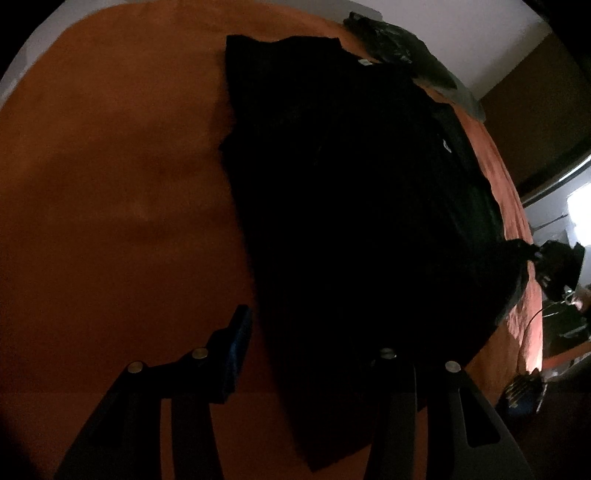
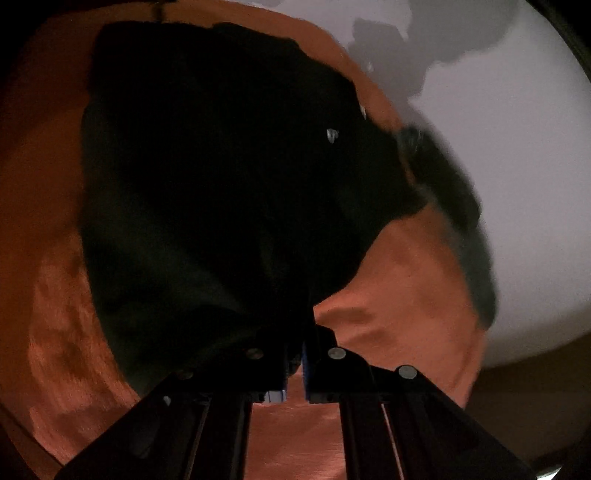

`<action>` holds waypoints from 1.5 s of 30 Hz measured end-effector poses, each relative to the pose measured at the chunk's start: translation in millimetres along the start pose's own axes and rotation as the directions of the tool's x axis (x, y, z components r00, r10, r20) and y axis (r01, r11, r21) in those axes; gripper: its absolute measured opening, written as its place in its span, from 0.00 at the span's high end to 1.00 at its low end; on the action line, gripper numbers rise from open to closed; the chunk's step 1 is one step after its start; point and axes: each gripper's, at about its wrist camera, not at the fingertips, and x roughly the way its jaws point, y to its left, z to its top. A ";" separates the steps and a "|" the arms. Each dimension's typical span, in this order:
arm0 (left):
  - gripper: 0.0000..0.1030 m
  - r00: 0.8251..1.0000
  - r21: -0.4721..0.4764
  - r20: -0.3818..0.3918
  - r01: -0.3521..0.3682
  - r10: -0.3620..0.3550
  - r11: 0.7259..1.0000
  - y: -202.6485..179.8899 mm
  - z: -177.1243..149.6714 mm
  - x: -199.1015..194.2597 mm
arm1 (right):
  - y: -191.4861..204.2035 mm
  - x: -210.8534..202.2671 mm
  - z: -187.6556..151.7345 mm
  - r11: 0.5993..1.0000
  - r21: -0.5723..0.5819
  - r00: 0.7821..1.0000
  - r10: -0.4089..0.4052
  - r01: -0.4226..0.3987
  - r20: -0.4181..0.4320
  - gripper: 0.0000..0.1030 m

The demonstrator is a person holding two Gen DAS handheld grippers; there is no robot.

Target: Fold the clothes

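Note:
A black garment (image 1: 351,184) lies spread on an orange bedspread (image 1: 110,184), with a small white label near its collar. My left gripper (image 1: 314,343) hovers open over the garment's near hem, one finger above the orange cover and the other dark against the cloth. Nothing is clamped between them. In the right wrist view my right gripper (image 2: 300,354) is shut on an edge of the black garment (image 2: 221,166), which rises bunched from the bedspread (image 2: 388,295). The left wrist view also shows the right gripper (image 1: 535,254) at the far right, pinching that corner.
Another dark garment (image 1: 406,48) lies crumpled at the bed's far edge against a white wall (image 1: 461,29), and shows blurred in the right wrist view (image 2: 454,192). Dark gear and a cable (image 1: 535,321) sit beyond the bed's right edge.

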 end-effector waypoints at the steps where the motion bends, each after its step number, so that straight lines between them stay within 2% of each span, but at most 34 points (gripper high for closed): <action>1: 0.53 1.000 0.010 -0.003 -0.001 0.001 1.000 -3.9 -1.4 -2.2 | -3.6 3.4 -0.5 0.999 0.042 0.999 0.032 -0.031 -0.008 0.96; 4: 0.53 1.000 0.049 -0.004 0.003 -0.002 0.999 -12.8 4.7 -8.3 | -13.3 6.4 -5.4 0.980 0.163 0.994 0.114 -0.112 -0.002 0.96; 9: 0.53 1.000 0.047 -0.015 0.017 -0.016 0.999 -3.8 17.9 4.7 | -21.9 7.1 -23.1 0.924 0.337 0.982 0.185 -0.182 0.021 0.96; 11: 0.53 1.000 0.043 -0.016 0.012 -0.011 0.999 -27.8 27.5 17.1 | -23.2 8.7 -20.6 0.909 0.365 0.978 0.208 -0.203 0.025 0.96; 16: 0.53 1.000 0.057 -0.004 0.029 -0.028 0.998 -39.0 35.5 17.6 | -21.7 4.3 -12.4 0.906 0.365 0.975 0.219 -0.214 0.027 0.96; 19: 0.53 1.000 0.113 0.022 -0.015 0.013 0.993 -40.9 24.3 8.5 | -21.8 -1.4 -10.8 0.901 0.374 0.974 0.224 -0.219 0.032 0.96; 25: 0.53 0.991 0.188 0.085 -0.117 0.103 0.975 -59.9 24.4 6.3 | -20.3 -1.2 -32.5 0.891 0.400 0.975 0.222 -0.214 0.026 0.96; 29: 0.53 0.987 0.258 0.113 -0.139 0.113 0.956 -75.7 26.3 -3.8 | -22.3 -1.6 -34.4 0.886 0.410 0.974 0.225 -0.217 0.032 0.96; 31: 0.53 0.988 0.310 0.100 -0.144 0.118 0.940 -83.2 27.2 -3.1 | -23.3 -0.4 -36.3 0.882 0.416 0.973 0.230 -0.222 0.031 0.96; 33: 0.53 0.995 0.357 0.047 -0.097 0.085 0.929 -98.8 37.7 15.5 | -22.9 1.6 -37.4 0.879 0.418 0.971 0.238 -0.227 0.027 0.96; 36: 0.53 0.991 0.396 -0.009 -0.119 0.133 0.911 -102.2 45.0 44.3 | -21.4 2.0 -37.7 0.875 0.425 0.969 0.246 -0.234 0.027 0.96; 38: 0.53 0.985 0.370 -0.028 -0.149 0.172 0.917 -92.8 46.7 55.8 | -22.6 1.6 -38.1 0.870 0.432 0.968 0.248 -0.237 0.030 0.96; 41: 0.53 0.991 0.307 -0.024 -0.117 0.131 0.945 -85.7 52.4 53.5 | -23.3 0.2 -39.0 0.869 0.435 0.968 0.250 -0.238 0.029 0.96; 45: 0.52 0.988 0.315 -0.030 -0.132 0.149 0.940 -83.1 55.4 55.3 | -23.2 -0.8 -40.6 0.868 0.435 0.967 0.253 -0.239 0.029 0.96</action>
